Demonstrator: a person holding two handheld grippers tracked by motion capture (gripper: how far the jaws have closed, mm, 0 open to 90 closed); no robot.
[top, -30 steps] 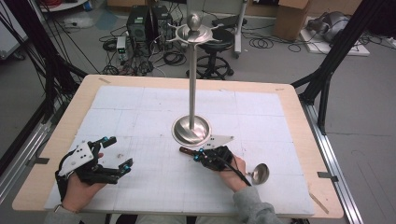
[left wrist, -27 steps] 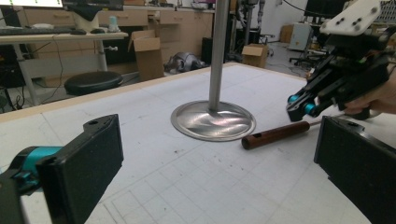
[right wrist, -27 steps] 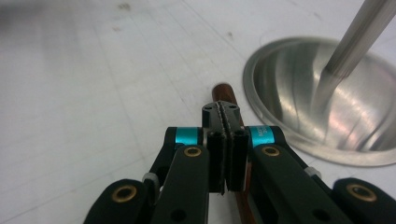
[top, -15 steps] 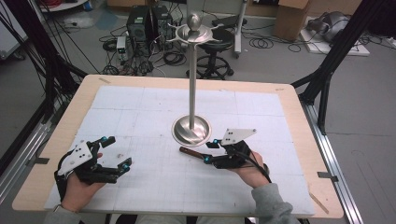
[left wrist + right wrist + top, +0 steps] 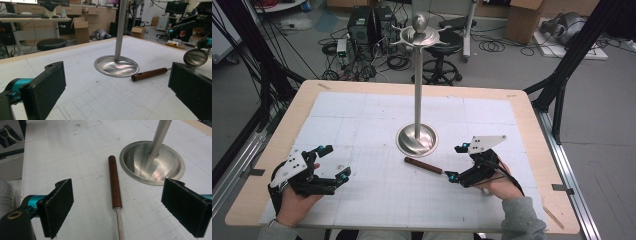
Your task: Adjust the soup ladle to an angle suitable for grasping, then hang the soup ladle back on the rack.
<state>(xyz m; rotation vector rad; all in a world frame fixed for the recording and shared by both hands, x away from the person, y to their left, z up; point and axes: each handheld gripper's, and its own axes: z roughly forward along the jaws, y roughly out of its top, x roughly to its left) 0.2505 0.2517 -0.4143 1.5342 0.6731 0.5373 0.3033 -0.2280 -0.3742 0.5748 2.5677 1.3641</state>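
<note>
My right gripper (image 5: 458,162) sits low near the table's right side, its jaws just having spread wide with nothing pressed between; my left gripper (image 5: 332,161) rests at the left, jaws apart

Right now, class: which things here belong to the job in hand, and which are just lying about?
In the job:
- ladle with wooden handle, flat on the mat
- metal stand beside it
- right gripper, jaws just opened, astride the ladle's handle

Lying about:
- stool
- cardboard boxes
- cables on the floor
</note>
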